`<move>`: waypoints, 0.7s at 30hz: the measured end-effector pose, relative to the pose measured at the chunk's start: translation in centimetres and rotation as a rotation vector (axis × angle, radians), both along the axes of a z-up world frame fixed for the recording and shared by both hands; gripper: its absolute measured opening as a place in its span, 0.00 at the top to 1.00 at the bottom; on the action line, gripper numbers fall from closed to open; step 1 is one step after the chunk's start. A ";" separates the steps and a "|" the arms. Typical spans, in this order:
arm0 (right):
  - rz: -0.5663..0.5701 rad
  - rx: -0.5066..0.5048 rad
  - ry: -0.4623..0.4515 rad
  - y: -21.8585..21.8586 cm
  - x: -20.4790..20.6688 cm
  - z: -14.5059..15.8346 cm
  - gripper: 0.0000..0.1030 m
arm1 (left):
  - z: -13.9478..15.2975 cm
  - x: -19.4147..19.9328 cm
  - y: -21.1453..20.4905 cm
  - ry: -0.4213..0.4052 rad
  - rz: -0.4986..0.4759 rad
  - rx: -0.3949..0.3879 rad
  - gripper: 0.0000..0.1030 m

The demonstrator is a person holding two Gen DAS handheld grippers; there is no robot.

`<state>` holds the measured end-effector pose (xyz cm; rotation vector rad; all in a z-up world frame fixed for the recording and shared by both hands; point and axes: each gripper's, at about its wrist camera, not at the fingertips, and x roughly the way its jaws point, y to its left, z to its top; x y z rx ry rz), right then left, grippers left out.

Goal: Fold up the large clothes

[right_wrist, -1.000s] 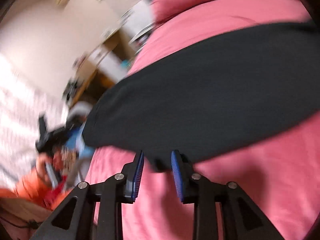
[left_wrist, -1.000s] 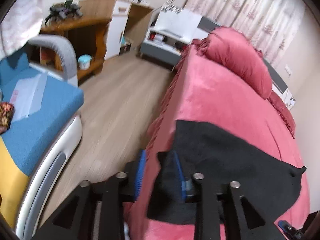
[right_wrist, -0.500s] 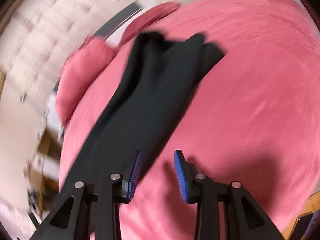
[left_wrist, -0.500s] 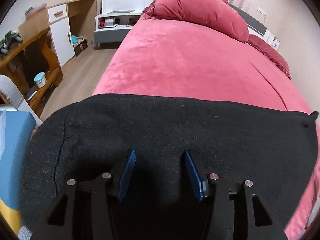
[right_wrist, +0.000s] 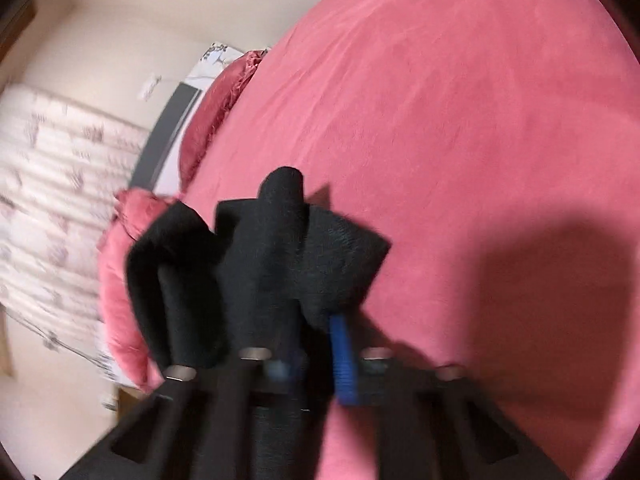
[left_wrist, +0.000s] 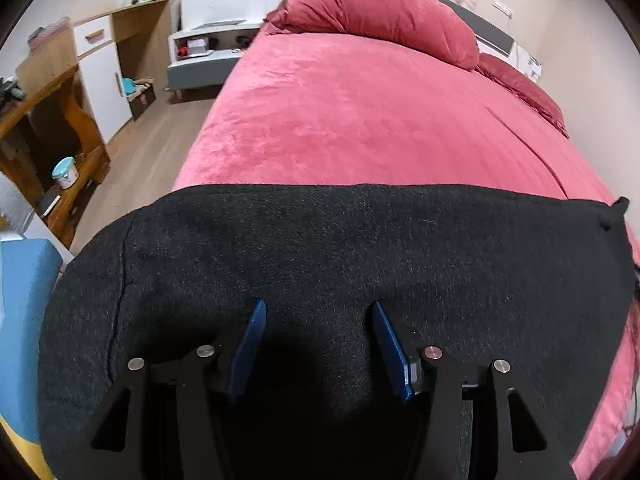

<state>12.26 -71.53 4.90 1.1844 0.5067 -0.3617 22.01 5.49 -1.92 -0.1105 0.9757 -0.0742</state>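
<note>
Black knit garment (left_wrist: 340, 248) spread across lower frame on pink bed (left_wrist: 360, 120). Left gripper (left_wrist: 316, 312) fingers apart above it, just widened; right gripper (right_wrist: 316, 320) fingers just clamped on bunched cloth.

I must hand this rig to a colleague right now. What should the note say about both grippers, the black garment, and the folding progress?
Left gripper: open, its jaws have just been opening; it hovers over the black garment and grips nothing.
Right gripper: shut on a bunched end of the garment, its jaws have just closed; the picture is blurred.
Garment: stretched as a wide band across the near part of the pink bed, one end hanging over the bed's side.
Done: the garment is laid out and one end is gripped.
Left: the folding itself; no finished fold is visible yet.
</note>
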 end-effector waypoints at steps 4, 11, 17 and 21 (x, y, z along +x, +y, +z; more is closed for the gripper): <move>-0.042 -0.028 -0.163 -0.4 -3.3 4.2 0.94 | 0.3 0.1 0.6 0.025 -0.038 -0.029 0.45; -0.080 -0.102 -0.041 -2.1 -10.4 6.4 0.94 | 0.0 0.2 0.3 0.028 -0.076 -0.016 0.41; -0.082 0.001 0.121 -3.1 -12.0 1.4 0.70 | 0.2 -0.1 -0.7 0.033 -0.086 0.025 0.32; -0.095 -0.114 0.105 -2.3 -11.9 4.0 0.65 | 0.3 -1.4 -1.4 0.019 -0.060 0.023 0.29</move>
